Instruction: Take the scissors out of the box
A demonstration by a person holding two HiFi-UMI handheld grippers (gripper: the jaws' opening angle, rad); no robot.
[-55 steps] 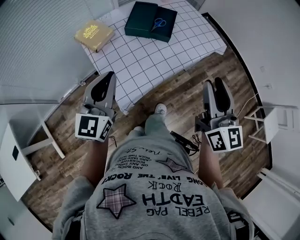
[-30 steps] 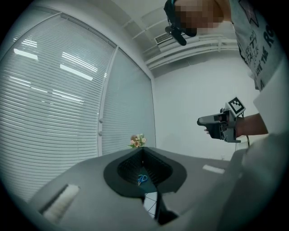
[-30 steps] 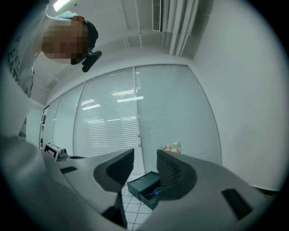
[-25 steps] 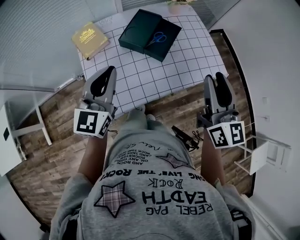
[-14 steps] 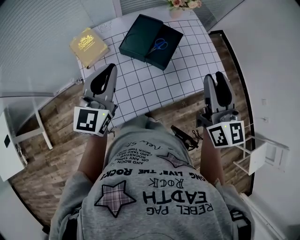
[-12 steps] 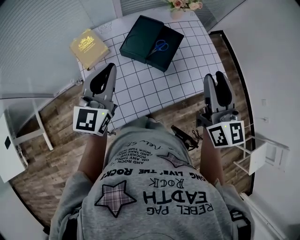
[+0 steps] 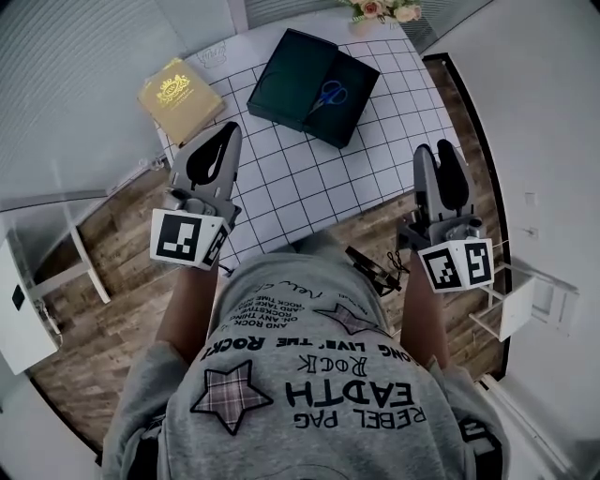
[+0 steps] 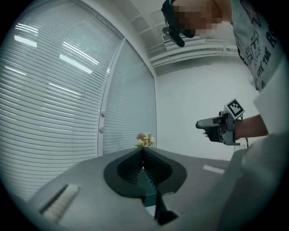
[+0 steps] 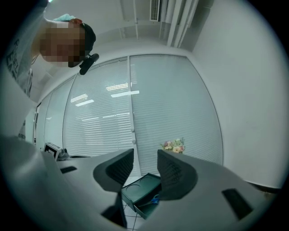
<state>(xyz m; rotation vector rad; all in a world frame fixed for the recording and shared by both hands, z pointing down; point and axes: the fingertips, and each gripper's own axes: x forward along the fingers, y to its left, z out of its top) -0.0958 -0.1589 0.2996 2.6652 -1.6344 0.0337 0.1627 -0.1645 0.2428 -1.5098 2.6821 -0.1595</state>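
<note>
An open dark green box (image 7: 302, 80) lies at the far side of the checked table (image 7: 300, 183), with blue-handled scissors (image 7: 328, 94) lying in its right half. Both grippers hang over the table's near edge, well short of the box. My left gripper (image 7: 229, 131) is shut and empty; in the left gripper view its jaws (image 8: 143, 151) meet in front of the box (image 8: 149, 186). My right gripper (image 7: 433, 150) is open and empty; the right gripper view shows the box (image 9: 137, 189) and scissors (image 9: 155, 198) through the gap of the gripper (image 9: 144, 166).
A yellow book (image 7: 181, 87) lies at the table's far left corner. A small bunch of flowers (image 7: 380, 9) stands at the far edge. A white stool (image 7: 525, 300) is on the floor to the right, white furniture (image 7: 19, 309) to the left.
The person has stepped up to the table. Both grippers have come from above the wooden floor to above the table's near edge, and the box lies closer.
</note>
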